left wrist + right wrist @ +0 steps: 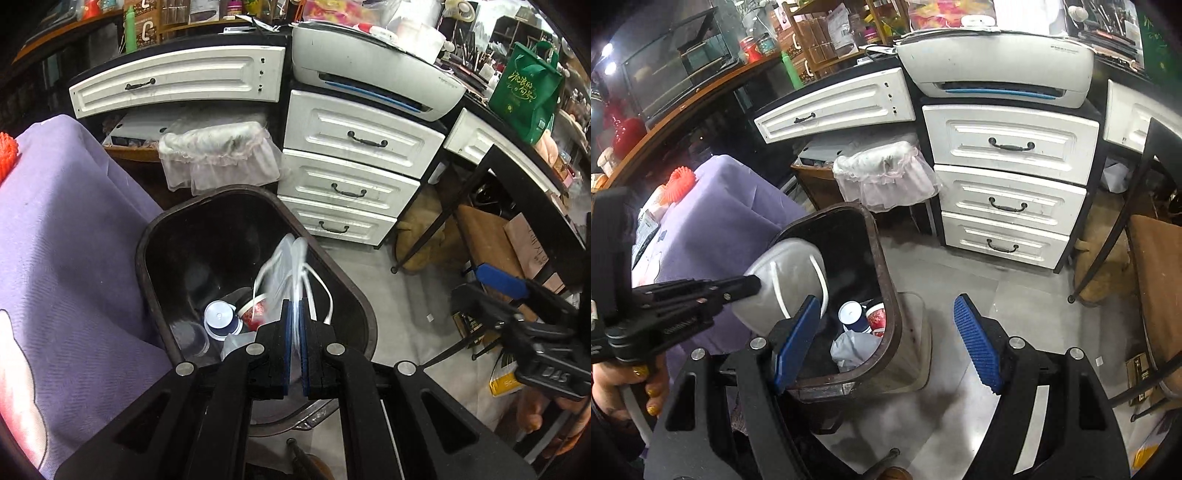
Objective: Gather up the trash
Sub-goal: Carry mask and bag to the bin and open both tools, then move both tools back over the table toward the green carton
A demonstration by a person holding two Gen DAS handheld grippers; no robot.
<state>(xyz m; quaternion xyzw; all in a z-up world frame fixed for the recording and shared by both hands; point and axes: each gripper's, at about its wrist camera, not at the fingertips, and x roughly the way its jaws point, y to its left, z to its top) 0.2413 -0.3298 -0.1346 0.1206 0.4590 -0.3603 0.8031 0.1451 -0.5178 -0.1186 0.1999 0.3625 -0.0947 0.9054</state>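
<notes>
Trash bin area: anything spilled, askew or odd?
Nothing spilled. The bin stands upright with cups and crumpled paper inside. The left tongs hold a clear plastic bag over its opening, not yet released. The right tongs are open and empty.

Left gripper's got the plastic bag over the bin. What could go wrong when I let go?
1. The left gripper is shut on the clear plastic bag, which hangs near the trash bin rim; it may drape over the edge.
2. Its white handles could snag on the pads.
3. The open right gripper is close and may bump the bin.
</notes>
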